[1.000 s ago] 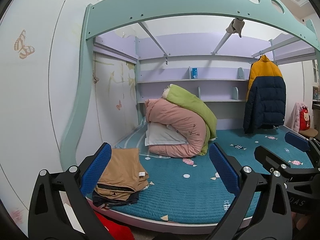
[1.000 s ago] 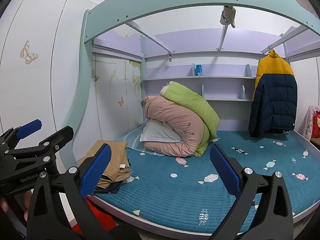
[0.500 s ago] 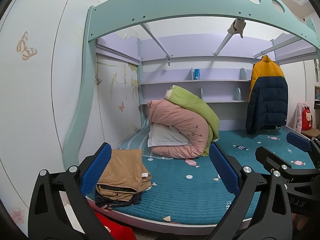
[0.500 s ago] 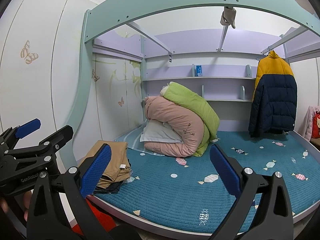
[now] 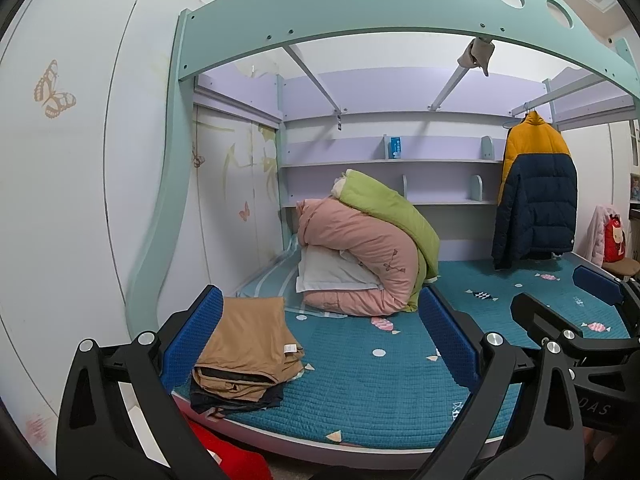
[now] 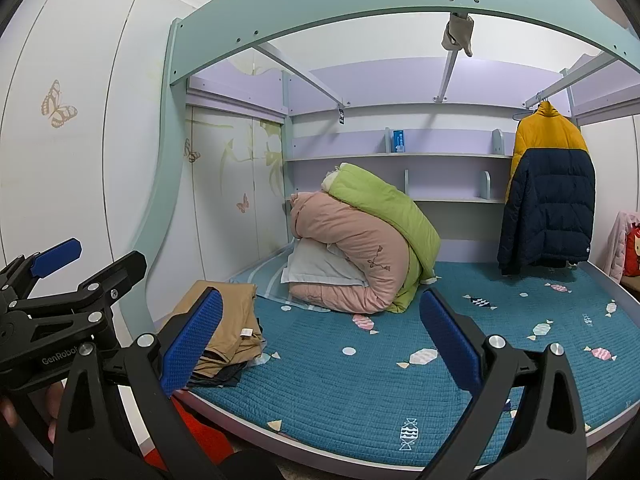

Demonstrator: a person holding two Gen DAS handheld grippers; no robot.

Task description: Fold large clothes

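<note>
**K:** Left wrist cam: left gripper (image 5: 320, 340) jaws wide apart, nothing between them, held off the front edge of the bed (image 5: 360, 392). Right gripper (image 6: 320, 344) same, jaws apart, empty. How far along are we?

**M:** Judging by the layout, mostly done or between items. Folded stack (image 5: 248, 356) sits at the bed's front-left corner: tan piece on top, dark piece under it, edges roughly squared, small white label showing at one corner. No garment spread on the bed to work on.

**K:** What's left, then?

**M:** Only unfolded large item I can see is the yellow/navy puffer jacket (image 5: 534, 192), hanging on a rail at the back right, well apart from both grippers. Could be next, can't confirm. Red cloth (image 5: 232, 456) shows below the bed edge, too cut off to ID.

**K:** Pink/green bundle?

**M:** Rolled duvets (image 5: 368, 248), bedding, prob. not in scope.
</note>
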